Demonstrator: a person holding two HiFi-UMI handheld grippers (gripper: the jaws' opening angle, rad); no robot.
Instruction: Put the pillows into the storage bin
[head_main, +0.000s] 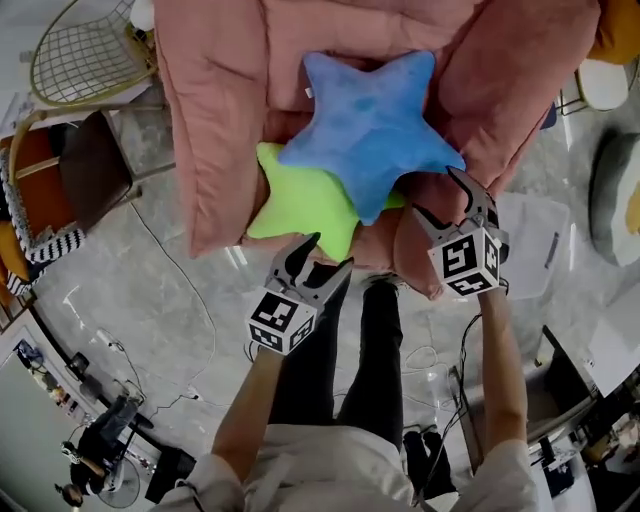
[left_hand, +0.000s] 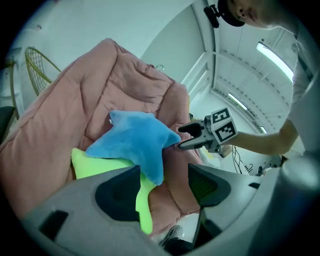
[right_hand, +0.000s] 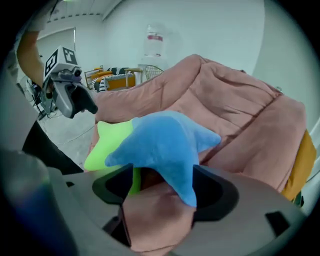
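Blue star pillow (head_main: 370, 125) soft, light: pinch arm tip ahead of your left claw (head_main: 330, 252), spread, empty. Right claw (head_main: 437, 192) spread astride pink cushion (head_main: 210, 120) fold.

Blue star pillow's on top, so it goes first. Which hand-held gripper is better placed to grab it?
Right, probably: the right hand-held gripper is open with an arm of the blue star pillow between its jaws. The left hand-held gripper, also open, faces the green star pillow lying underneath.
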